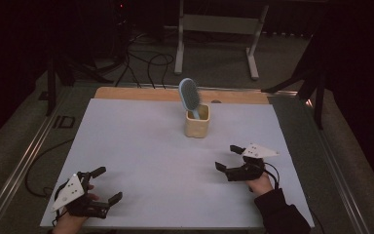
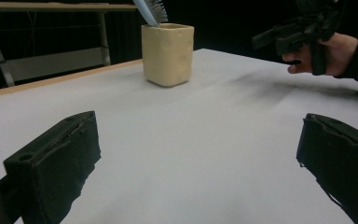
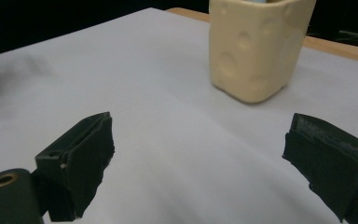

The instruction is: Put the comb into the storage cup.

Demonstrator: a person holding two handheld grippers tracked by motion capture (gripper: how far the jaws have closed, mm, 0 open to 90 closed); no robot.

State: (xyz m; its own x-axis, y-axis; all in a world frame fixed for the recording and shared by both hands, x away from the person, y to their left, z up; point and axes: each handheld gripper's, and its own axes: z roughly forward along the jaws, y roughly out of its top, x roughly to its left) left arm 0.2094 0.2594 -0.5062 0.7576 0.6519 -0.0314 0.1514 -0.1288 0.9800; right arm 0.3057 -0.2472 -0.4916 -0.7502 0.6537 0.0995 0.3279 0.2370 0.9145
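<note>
A cream holder cup (image 1: pixel 197 122) with round dimples stands on the white table sheet (image 1: pixel 141 156), towards the back centre. A light blue hairbrush (image 1: pixel 189 96) stands in it, bristle head up. In the left gripper view the cup (image 2: pixel 168 53) is far ahead with the brush (image 2: pixel 150 10) poking out. The cup (image 3: pixel 256 46) sits close ahead in the right gripper view. My left gripper (image 1: pixel 106 184) rests open at the front left of the sheet. My right gripper (image 1: pixel 227 157) is open at the right, short of the cup, and holds nothing.
A strip of bare wood (image 1: pixel 141 93) shows along the table's far edge. Beyond it stand a white metal frame (image 1: pixel 219 29) and cables on the floor (image 1: pixel 146 63). Dark stand legs (image 1: pixel 311 83) rise at the right.
</note>
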